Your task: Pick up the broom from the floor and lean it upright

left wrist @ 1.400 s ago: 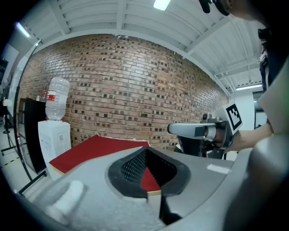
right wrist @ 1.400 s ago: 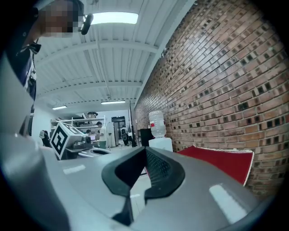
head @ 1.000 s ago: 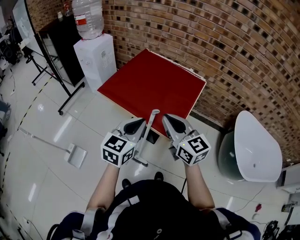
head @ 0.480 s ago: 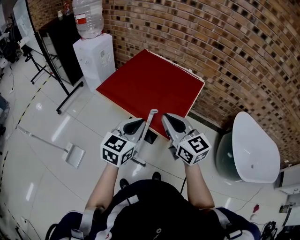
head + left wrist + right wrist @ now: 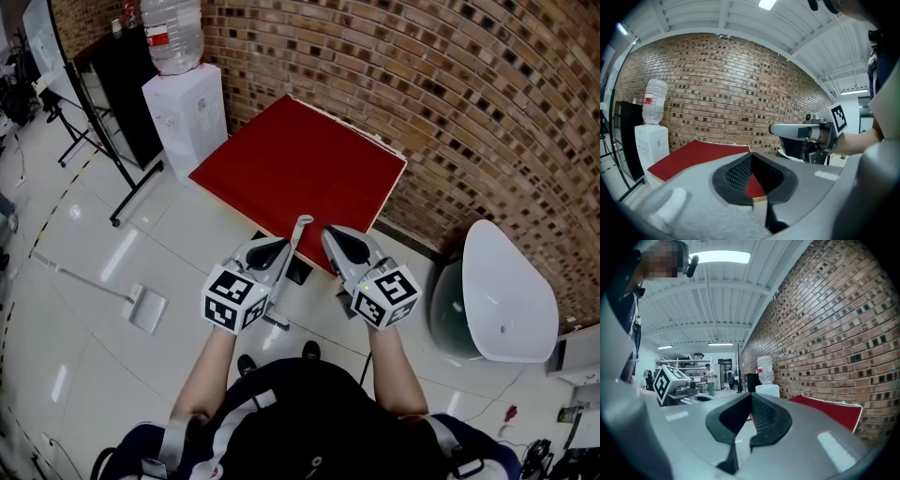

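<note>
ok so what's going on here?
A person holds a left gripper and a right gripper out in front of a red table. Both are shut with nothing in them. The broom stands upright between them and appears to lean on the table's near edge, so it looks already placed. A dustpan lies on the floor to the left.

Bright ceiling strip light (image 5: pixel 719 257); glare on glossy floor (image 5: pixel 122 258); fisheye bending, dark corners.
</note>
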The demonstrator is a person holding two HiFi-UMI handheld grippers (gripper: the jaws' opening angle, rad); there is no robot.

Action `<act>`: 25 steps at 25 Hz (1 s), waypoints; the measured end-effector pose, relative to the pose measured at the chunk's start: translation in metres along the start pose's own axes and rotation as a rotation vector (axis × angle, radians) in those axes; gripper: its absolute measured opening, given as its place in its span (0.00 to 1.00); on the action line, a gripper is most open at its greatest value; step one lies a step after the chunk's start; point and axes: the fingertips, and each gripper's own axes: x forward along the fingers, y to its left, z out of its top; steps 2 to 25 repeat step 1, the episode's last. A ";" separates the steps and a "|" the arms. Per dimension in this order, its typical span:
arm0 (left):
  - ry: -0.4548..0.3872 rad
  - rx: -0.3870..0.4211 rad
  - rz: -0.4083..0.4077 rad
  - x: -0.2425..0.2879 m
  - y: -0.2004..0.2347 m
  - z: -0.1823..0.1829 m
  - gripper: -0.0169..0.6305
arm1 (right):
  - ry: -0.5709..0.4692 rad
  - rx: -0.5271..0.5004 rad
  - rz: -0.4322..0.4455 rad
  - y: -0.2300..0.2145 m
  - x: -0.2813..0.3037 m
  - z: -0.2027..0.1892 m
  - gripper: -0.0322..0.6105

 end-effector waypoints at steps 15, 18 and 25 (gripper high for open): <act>0.001 0.000 -0.001 0.000 0.000 -0.001 0.03 | 0.001 0.000 0.000 0.000 0.000 -0.001 0.06; 0.001 0.000 -0.001 0.000 0.000 -0.001 0.03 | 0.001 0.000 0.000 0.000 0.000 -0.001 0.06; 0.001 0.000 -0.001 0.000 0.000 -0.001 0.03 | 0.001 0.000 0.000 0.000 0.000 -0.001 0.06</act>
